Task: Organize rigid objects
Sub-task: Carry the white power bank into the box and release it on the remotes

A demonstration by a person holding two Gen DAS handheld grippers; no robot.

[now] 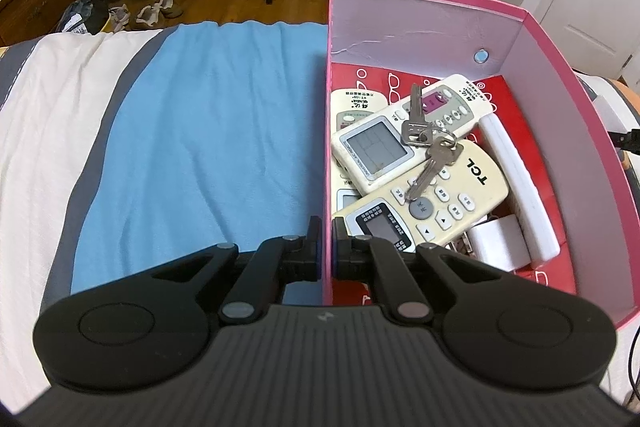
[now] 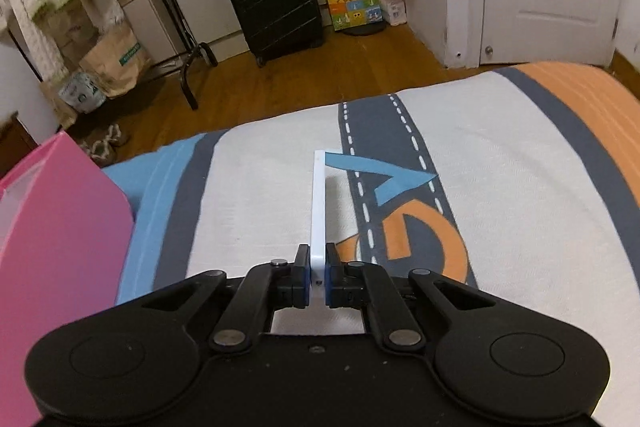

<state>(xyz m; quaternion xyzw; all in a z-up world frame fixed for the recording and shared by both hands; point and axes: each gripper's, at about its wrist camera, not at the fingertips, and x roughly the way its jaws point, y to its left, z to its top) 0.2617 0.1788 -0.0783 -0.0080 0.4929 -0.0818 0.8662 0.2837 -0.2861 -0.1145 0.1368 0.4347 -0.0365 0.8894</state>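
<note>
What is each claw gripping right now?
Left gripper: shut on the pink box wall.
Right gripper: shut on a flat white bar.

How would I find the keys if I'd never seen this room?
Look for the big pink box on the bed. Inside lies a pile of pale remote controls. The keys rest on top of that pile, two silver ones on a ring: the only shiny metal things among white and cream plastic.

Thin white bar (image 2: 318, 211) edge-up on bedspread (image 2: 260, 207).
</note>
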